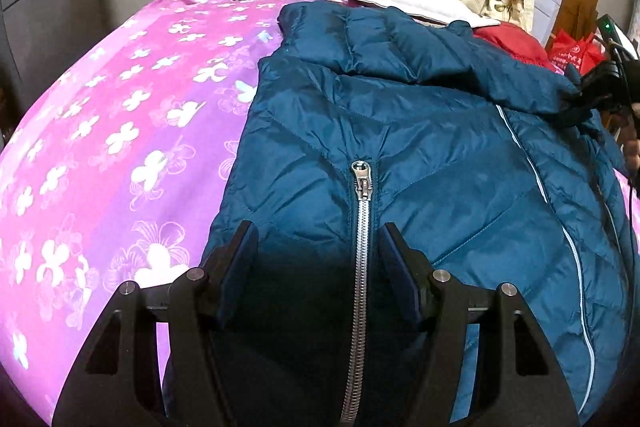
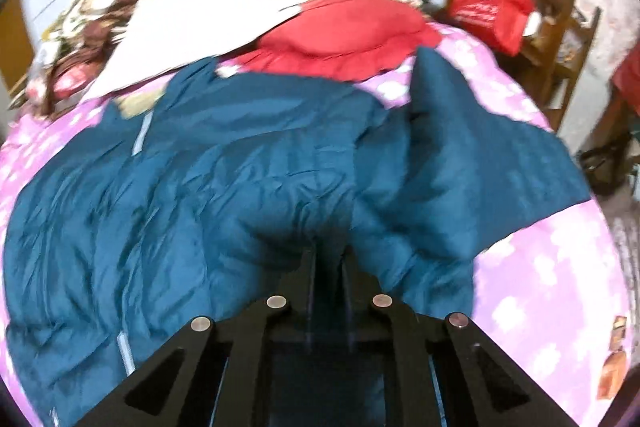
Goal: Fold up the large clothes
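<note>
On the pink bedspread (image 1: 100, 147), one teal jacket (image 1: 420, 147): left gripper (image 1: 318, 247) gapes, right gripper (image 2: 329, 255) pinches its fabric.

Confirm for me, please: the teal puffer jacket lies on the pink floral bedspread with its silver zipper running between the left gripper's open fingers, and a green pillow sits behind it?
Not quite: the pillow is red, not green, as the right wrist view shows. The rest holds: the teal puffer jacket lies on the pink floral bedspread, its silver zipper between the left gripper's open fingers.
</note>
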